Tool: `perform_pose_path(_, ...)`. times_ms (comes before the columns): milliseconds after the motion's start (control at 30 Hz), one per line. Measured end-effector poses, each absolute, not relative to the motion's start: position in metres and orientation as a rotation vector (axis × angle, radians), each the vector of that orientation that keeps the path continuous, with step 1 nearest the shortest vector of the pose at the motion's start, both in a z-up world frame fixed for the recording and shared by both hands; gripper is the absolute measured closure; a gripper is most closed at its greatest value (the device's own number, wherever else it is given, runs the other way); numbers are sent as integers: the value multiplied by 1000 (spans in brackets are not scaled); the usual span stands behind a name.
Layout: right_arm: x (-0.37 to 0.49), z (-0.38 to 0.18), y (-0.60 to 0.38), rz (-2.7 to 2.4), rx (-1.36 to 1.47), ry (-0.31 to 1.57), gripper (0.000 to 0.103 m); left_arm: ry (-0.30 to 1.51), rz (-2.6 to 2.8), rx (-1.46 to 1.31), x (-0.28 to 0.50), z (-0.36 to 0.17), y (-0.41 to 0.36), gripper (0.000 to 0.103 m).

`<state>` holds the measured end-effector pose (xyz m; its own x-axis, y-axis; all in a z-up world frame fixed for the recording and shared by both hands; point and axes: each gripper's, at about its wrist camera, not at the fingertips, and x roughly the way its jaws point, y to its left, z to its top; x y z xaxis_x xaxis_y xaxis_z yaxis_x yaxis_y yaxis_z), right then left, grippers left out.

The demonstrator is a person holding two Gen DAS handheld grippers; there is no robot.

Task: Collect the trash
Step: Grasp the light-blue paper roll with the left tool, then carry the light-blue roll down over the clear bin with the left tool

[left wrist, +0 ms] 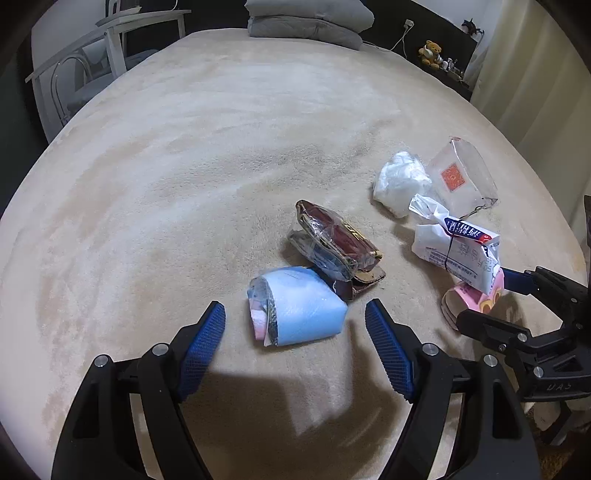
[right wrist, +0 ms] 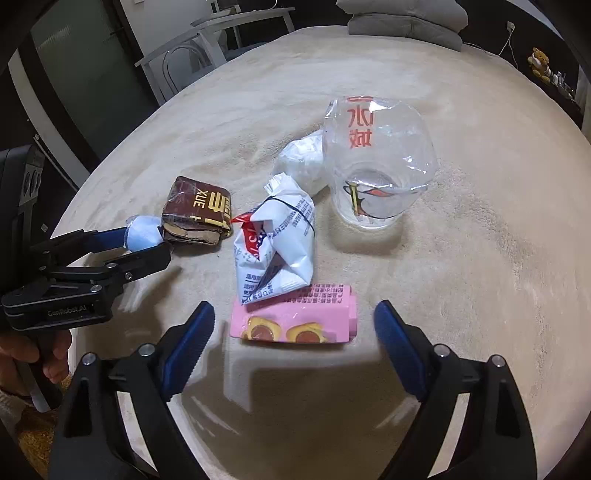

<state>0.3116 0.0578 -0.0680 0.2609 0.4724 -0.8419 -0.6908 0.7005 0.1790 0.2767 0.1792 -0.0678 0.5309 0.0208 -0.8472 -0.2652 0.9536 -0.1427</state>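
Note:
Trash lies on a beige fleece blanket (left wrist: 166,184). My left gripper (left wrist: 295,315) is open, its blue pads either side of a light blue wrapper (left wrist: 299,306), not touching it. Behind that lies a brown crushed box (left wrist: 332,240). My right gripper (right wrist: 294,314) is open around a pink snack packet (right wrist: 295,317). A crumpled white packet (right wrist: 277,243) rests on the pink one. A clear plastic cup (right wrist: 376,162) with red print and a white tissue wad (right wrist: 303,158) lie beyond. The right gripper also shows in the left wrist view (left wrist: 480,295), and the left gripper in the right wrist view (right wrist: 147,240).
Folded grey bedding (left wrist: 310,18) sits at the far edge of the blanket. A white chair and desk (left wrist: 92,55) stand at the far left. A shelf with a teddy bear (left wrist: 430,51) is at the far right. A hand (right wrist: 22,354) holds the left gripper.

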Motion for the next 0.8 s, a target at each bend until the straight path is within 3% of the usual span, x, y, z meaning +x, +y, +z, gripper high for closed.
perform_pose_path(67,313,-69,58,802,-262,1035,35,995,174,-248,279,-69,178,27)
perform_pose_path(100,312,-69,58,805,-266,1030,37,990,175,-237,279,-70,177,31)
perform_pose_path(133,311,-68,58,805,-269,1026,37,996,171,-223,281,-71,176,43)
perform_pose_path(267,308,-67,55,806,-268,1025,39,991,175,-190,280,-71,172,52)
perform_pose_path(800,273,-25,20,813,-236,991,40,936,115,-223,243,-35,130,53)
